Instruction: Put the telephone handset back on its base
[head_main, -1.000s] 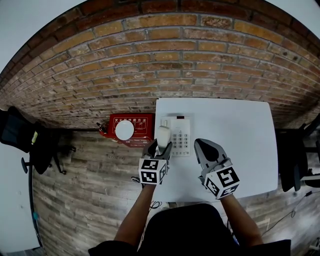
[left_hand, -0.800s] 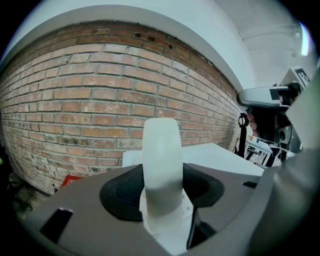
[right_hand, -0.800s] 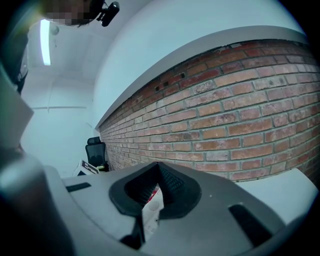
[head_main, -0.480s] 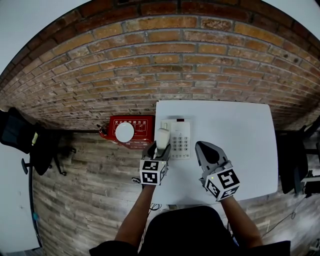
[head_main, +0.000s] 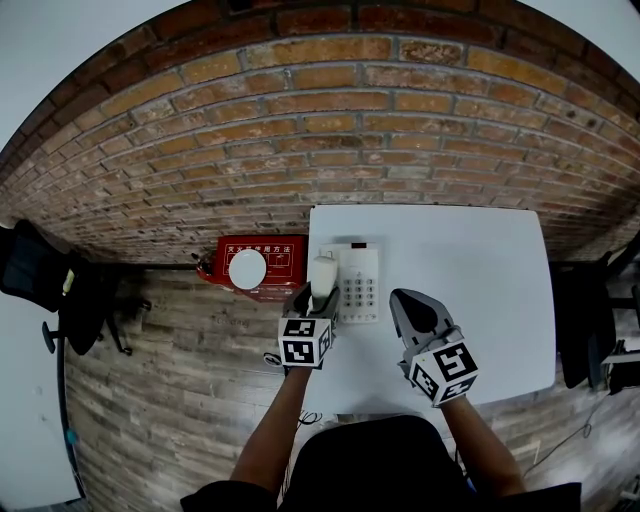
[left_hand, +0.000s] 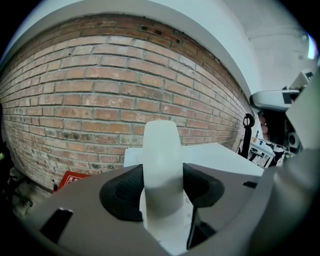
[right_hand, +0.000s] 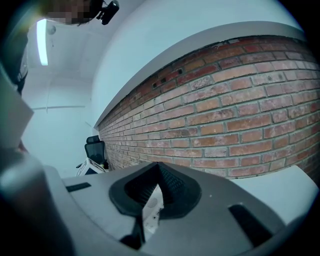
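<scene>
Pads (left_hand: 121, 192) of the left gripper (left_hand: 163, 196) press on both flanks of the white telephone handset (left_hand: 161, 145). That pair of jaws is clamped on it and stands fairly wide, because the handset fills the gap. The handset points away from the person, toward 12 o'clock, with its rounded end reaching past the jaw tips. It lies over the left-hand strip of the base (head_main: 368, 262), at 9 o'clock from the keypad (head_main: 358, 290). Whether it rests in the cradle or hangs just above it, I cannot tell.

The right gripper (right_hand: 158, 171) has its jaws brought together at the tips with nothing held between them. Only a sliver of the phone shows through the slot behind the tips. It hovers over the table (head_main: 470, 260) at 4 o'clock from the base, near it but apart, with its tips aimed toward 11 o'clock.

The base sits close to the table's 9 o'clock edge. The white table stands against the brick wall (head_main: 330, 120) at 12 o'clock. A red box (head_main: 285, 250) lies on the wooden floor (head_main: 150, 400) just beside the table at 9 o'clock, and a white disc (head_main: 248, 268) lies on top of it. A black office chair (head_main: 40, 275) stands well off at 9 o'clock, and a second chair (head_main: 590, 320) stands past the table at 3 o'clock.
</scene>
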